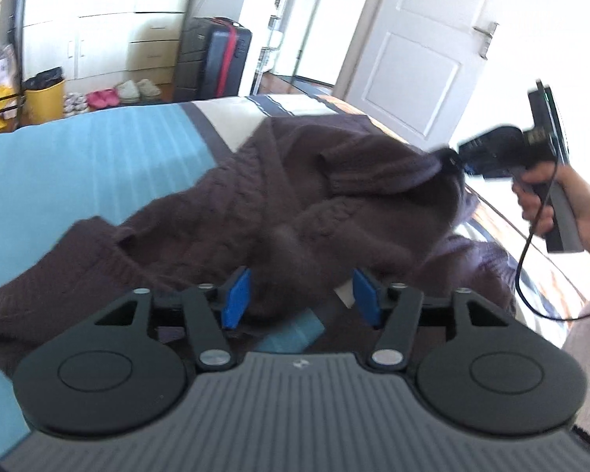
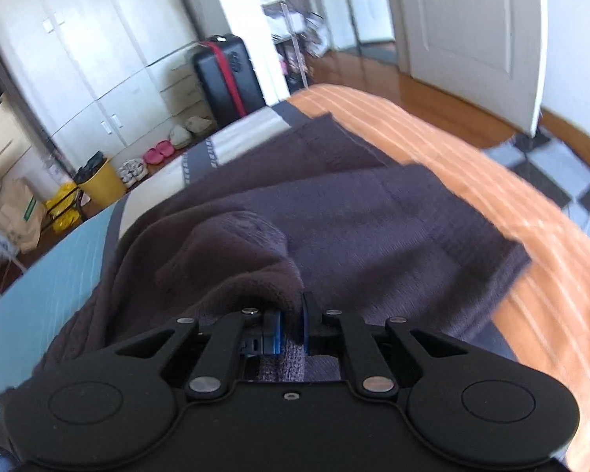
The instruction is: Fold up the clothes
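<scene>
A bed fills most of both views, its cover in broad bands: light blue on the left, then a dark stripe and a cream band, and orange on the right side. Across the bed lies a dark brown knitted sweater, rumpled in the left wrist view, with a cable-knit texture and a ribbed edge showing near its middle; in the right wrist view its far part lies flatter, in smooth overlapping layers reaching toward the orange band. Beyond the bed, against the far wall, stand white cupboards, a black suitcase with a red strap, a yellow bin and a row of slippers and shoes on the floor, with a white door to the right. My left gripper sits low over the near edge of the sweater, its blue pads spread well apart with nothing pinched between them, though fabric lies just beyond them. My right gripper has its blue pads drawn close together on a bunched fold of the sweater; from the left wrist view that fold is lifted off the bed at the right, with my right hand around the handle and a black cable hanging below it.
</scene>
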A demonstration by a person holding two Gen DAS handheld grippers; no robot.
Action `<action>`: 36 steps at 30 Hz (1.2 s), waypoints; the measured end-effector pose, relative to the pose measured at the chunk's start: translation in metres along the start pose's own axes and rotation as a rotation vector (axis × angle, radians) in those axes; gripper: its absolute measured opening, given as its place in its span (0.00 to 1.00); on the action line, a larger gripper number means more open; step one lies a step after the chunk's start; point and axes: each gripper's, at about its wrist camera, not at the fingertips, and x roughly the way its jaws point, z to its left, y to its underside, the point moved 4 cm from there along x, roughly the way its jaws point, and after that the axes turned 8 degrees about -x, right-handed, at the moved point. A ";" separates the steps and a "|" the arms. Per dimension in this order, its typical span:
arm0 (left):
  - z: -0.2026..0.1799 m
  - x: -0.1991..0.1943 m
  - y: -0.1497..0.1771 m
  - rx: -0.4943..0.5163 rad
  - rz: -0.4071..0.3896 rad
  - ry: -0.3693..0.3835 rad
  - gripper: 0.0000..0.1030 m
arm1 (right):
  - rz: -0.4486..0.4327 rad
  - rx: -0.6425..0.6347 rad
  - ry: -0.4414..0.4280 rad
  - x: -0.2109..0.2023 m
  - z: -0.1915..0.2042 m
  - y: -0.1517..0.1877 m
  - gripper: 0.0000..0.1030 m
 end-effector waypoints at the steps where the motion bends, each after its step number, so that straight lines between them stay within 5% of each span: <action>1: -0.001 0.007 0.003 0.014 0.023 -0.009 0.60 | -0.012 -0.025 -0.001 0.000 0.002 0.000 0.12; 4: -0.003 0.032 0.010 0.079 0.079 -0.085 0.59 | -0.034 -0.039 -0.043 -0.001 0.005 0.003 0.12; 8: 0.003 0.052 0.012 0.133 0.052 -0.200 0.50 | -0.055 -0.022 -0.067 -0.007 0.001 0.003 0.12; 10: 0.006 0.052 0.010 0.126 0.043 -0.199 0.20 | -0.064 -0.017 -0.079 -0.011 0.002 0.000 0.12; 14: 0.001 0.038 0.003 0.165 -0.001 -0.246 0.09 | -0.110 -0.037 -0.141 -0.023 0.020 -0.008 0.12; 21: 0.038 -0.022 -0.064 0.034 -0.216 -0.321 0.09 | -0.198 -0.246 -0.277 -0.044 0.069 -0.038 0.12; 27: 0.111 -0.048 -0.142 -0.071 -0.370 -0.425 0.08 | -0.397 -0.377 -0.245 -0.035 0.144 -0.128 0.10; 31: 0.171 -0.034 -0.177 -0.222 -0.395 -0.507 0.15 | -0.517 -0.309 -0.234 -0.006 0.181 -0.181 0.17; 32: 0.189 -0.023 -0.177 -0.266 -0.369 -0.547 0.22 | -0.489 -0.292 -0.208 0.012 0.186 -0.187 0.18; 33: 0.206 -0.012 -0.175 -0.307 -0.331 -0.591 0.45 | -0.439 -0.275 -0.178 0.031 0.189 -0.187 0.18; 36: 0.241 0.005 -0.145 -0.368 -0.246 -0.618 0.48 | -0.268 -0.241 -0.107 0.076 0.187 -0.158 0.21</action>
